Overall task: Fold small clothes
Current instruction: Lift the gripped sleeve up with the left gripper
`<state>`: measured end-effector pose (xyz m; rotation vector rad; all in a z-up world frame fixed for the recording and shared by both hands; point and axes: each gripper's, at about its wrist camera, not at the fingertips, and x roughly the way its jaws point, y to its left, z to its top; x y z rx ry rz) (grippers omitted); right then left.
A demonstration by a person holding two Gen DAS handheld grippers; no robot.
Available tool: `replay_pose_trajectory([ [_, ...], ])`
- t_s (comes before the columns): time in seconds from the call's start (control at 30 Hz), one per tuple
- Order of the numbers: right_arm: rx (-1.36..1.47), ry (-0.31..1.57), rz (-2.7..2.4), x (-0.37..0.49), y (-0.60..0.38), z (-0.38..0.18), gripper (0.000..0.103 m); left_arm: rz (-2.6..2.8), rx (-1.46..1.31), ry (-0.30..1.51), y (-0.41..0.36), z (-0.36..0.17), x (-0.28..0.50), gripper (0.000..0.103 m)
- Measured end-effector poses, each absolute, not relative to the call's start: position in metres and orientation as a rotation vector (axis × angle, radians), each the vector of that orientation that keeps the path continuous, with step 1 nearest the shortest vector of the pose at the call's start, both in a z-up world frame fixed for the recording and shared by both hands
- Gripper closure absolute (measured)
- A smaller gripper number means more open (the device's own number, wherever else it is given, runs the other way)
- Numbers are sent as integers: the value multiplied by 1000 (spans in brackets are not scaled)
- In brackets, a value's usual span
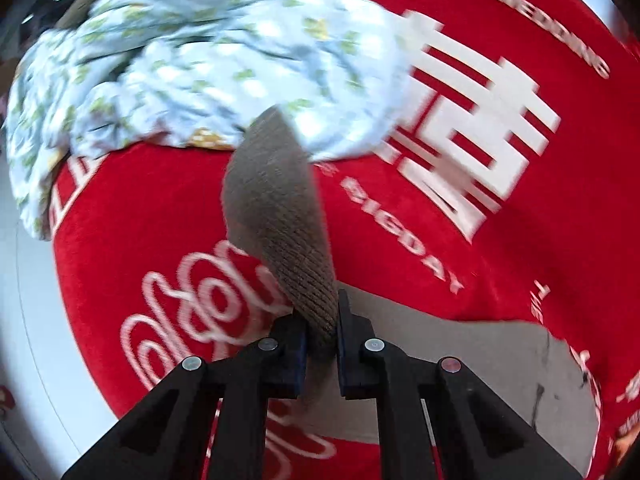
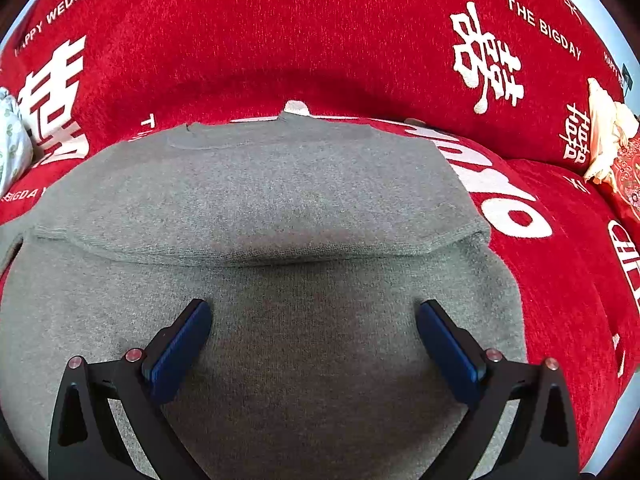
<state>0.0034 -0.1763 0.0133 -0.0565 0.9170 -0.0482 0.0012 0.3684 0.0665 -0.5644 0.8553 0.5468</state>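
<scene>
Left gripper (image 1: pixel 322 332) fingers clenched on ribbed edge of grey knitted sweater (image 1: pixel 280 216), lifted off red wedding-print cover (image 1: pixel 460 260). Crumpled pale floral cloth (image 1: pixel 192 60) at 11 o'clock. Right gripper (image 2: pixel 314 316) fingers spread, released, above sweater's folded body.

We saw a plain grey knit garment (image 2: pixel 280 200) on a red cover (image 2: pixel 320 32) patterned with white lettering; at upper left lay pale blue cloth (image 1: pixel 192 60) with green sprigs.
</scene>
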Motion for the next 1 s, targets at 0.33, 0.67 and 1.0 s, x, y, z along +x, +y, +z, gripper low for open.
replay_pose_trajectory([
  [0.33, -41, 914, -39, 4, -178, 13, 1, 479, -431, 947, 292, 67, 43, 90],
  [0.67, -28, 908, -22, 3, -180, 13, 1, 482, -386, 987, 271, 67, 58, 90],
  [1.0, -22, 904, -16, 2, -181, 14, 1, 439, -350, 1000, 248, 90, 75, 90],
])
